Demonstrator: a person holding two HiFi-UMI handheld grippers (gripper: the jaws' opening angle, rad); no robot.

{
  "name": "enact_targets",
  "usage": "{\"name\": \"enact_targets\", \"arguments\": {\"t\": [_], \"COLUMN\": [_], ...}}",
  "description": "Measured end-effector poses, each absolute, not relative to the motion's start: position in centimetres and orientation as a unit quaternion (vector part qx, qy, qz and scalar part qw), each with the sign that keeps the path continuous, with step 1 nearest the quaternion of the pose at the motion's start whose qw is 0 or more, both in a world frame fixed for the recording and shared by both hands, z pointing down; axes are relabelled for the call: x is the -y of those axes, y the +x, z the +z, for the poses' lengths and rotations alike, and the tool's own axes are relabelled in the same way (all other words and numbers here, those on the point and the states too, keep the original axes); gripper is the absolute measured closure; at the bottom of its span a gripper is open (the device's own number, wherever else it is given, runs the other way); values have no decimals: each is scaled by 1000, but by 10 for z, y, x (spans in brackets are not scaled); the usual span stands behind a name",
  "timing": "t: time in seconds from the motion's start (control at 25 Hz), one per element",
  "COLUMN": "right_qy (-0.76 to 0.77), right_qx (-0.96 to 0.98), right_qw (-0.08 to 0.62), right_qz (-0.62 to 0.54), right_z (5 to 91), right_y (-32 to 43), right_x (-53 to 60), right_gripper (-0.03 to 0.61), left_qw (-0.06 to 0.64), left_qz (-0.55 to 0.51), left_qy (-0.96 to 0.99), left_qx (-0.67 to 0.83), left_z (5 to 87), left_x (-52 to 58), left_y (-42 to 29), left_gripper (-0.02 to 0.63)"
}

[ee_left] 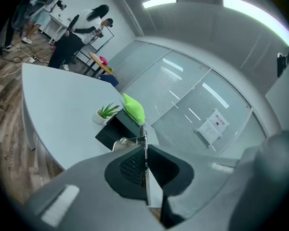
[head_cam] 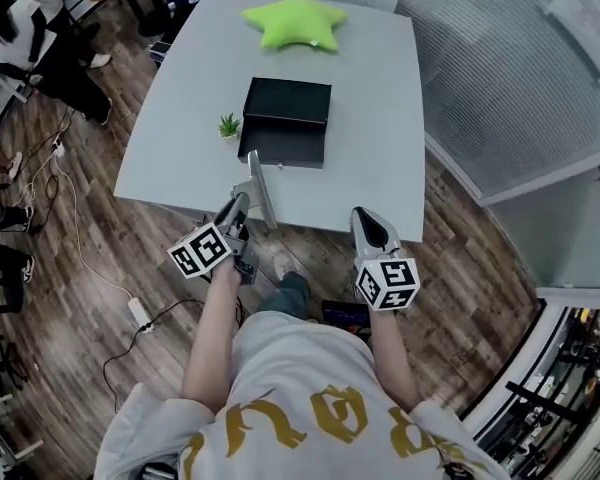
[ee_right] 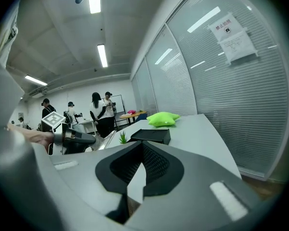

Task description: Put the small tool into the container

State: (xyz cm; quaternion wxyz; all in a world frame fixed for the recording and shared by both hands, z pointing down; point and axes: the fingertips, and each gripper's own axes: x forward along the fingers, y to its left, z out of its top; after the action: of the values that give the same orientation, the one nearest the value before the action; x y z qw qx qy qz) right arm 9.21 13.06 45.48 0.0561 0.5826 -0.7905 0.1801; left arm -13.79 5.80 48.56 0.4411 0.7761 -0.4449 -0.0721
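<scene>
Left gripper (head_cam: 242, 204) jaws around small tool (head_cam: 259, 190); container (head_cam: 286, 120), plant (head_cam: 229, 126), cushion (head_cam: 294, 22) beyond

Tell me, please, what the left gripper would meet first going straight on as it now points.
Probably the near wall of the black container: the left gripper, shut on the small tool, aims at it, tool tip leading. Its height over the table is unclear.

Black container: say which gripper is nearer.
Left. The left gripper is short of the black container, at its near-left corner, metal tool pointing at it; the right gripper sits farther back, off the near-right.
</scene>
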Motion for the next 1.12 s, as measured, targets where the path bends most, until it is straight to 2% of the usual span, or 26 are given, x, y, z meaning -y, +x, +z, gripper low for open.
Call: {"name": "enact_targets", "arguments": {"t": [0.52,0.88,1.12], "right_qy": [588,571,532], "right_qx": [777,783,804], "right_qw": [108,129,151], "right_qz": [197,209,218], "right_z": [490,502,515], "right_y": [85,91,84], "right_x": [21,47,62], "right_gripper": [555,555,555], "left_qw": [522,586,603], "left_qz": [-59,-122,-158], "left_qy": [740,667,621], "left_qx": [420,444,474], "left_z": [540,560,570], "left_x": [83,94,89], "left_y": [-115,-115,-119], "left_gripper": [607,607,607]}}
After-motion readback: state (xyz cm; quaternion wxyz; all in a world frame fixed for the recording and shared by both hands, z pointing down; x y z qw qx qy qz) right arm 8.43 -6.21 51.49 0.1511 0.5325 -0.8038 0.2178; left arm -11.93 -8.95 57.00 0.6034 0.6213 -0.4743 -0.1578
